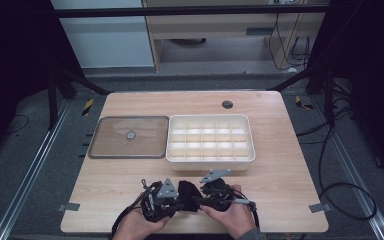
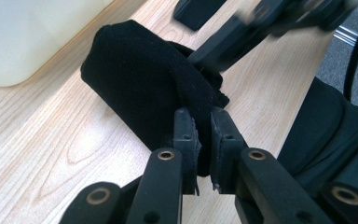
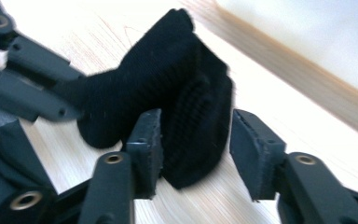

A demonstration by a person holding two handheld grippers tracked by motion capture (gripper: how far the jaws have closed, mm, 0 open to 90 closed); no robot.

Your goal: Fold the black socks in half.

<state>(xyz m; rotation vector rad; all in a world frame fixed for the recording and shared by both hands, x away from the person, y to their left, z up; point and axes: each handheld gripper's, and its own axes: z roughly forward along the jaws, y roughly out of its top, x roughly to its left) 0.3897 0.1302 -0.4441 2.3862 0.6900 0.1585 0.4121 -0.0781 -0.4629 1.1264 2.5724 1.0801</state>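
A: Where is the black sock [image 1: 186, 191] lying?

B: It is lying rolled up on the wooden table [image 1: 280, 175], near the white tray [image 1: 252, 150]; the left gripper [image 2: 204, 140] is pinching its edge tight.

A: And the right gripper [image 3: 193, 149]?

B: Its jaws are standing apart around the sock; one is touching, one is not.
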